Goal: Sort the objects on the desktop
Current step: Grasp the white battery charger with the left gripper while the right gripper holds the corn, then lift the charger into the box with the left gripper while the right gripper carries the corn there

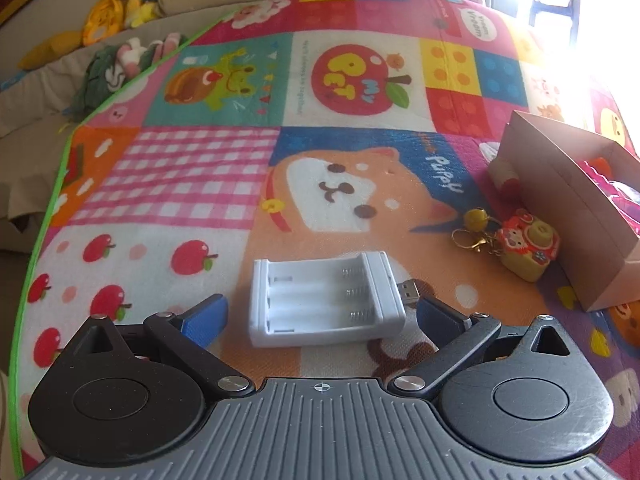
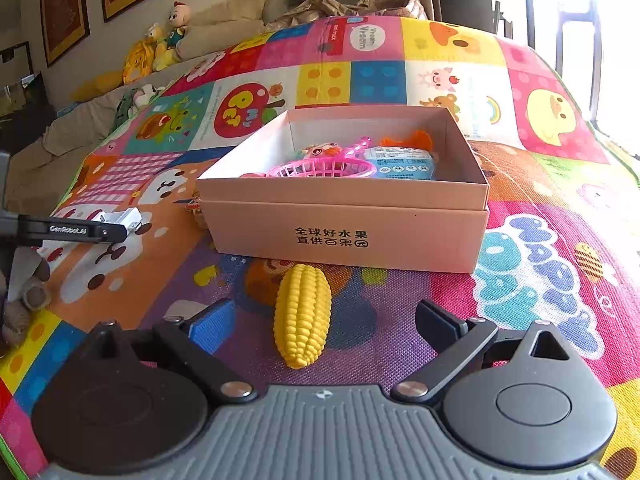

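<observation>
A: Corn [image 2: 303, 315] position? Lying on mat [image 2: 540, 280] before box [image 2: 344, 236], between right gripper [image 2: 324, 328] jaws, spread wide, untouched.

B: Long axis? Running away from jaws, toward box. Left gripper [image 1: 324, 316]: spread around charger [image 1: 326, 302], no contact.

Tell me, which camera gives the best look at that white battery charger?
The left wrist view: the white battery charger lies close and whole between open jaws, its empty slots, springs and USB plug plain. The right wrist view shows only a small part at far left, behind the other gripper's finger.
</observation>
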Available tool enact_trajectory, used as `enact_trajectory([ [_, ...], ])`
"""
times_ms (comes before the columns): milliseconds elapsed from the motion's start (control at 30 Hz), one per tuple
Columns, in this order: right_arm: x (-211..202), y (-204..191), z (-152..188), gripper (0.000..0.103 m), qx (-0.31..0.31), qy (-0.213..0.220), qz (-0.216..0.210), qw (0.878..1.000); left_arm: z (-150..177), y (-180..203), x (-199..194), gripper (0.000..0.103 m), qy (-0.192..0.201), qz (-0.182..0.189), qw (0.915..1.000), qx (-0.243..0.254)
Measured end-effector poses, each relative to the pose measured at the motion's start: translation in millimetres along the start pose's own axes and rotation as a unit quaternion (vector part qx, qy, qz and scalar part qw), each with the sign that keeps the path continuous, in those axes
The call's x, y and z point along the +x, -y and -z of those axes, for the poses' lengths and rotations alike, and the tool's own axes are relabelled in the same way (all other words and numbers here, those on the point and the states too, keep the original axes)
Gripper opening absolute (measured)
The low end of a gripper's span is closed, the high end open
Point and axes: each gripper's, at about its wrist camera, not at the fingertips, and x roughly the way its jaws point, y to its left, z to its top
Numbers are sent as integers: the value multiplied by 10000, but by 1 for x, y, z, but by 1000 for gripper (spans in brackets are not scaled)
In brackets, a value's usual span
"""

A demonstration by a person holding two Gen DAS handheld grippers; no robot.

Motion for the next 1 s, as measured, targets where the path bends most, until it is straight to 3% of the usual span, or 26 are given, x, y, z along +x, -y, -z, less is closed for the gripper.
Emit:
enact_trajectory([
  [133,0,-2,0,99,-27,-13,20,10000,-7,11,7,103,8,178,9997,168],
  [300,2,-2,0,99,-34,-79,20,10000,-10,21,12,103,44,-3,9996,262],
  [367,2,-2,0,99,-47,-74,15,10000,-10,19,11,97,54,-21,9997,229],
  [567,2,-5,-1,98,-163,-89,-15,9998,0,19,-10,94,57,163,9996,238],
  [833,10,-21,-7,52,-607,-379,6,9974,48,52,-85,94,224,1123,9897,862],
  [900,11,-20,-11,32,-529,-472,-3,9975,55,59,-94,94,210,1258,9873,947],
  [1000,5,-20,-14,30,-559,-590,-59,9967,62,68,-104,94,222,1403,9837,1104],
])
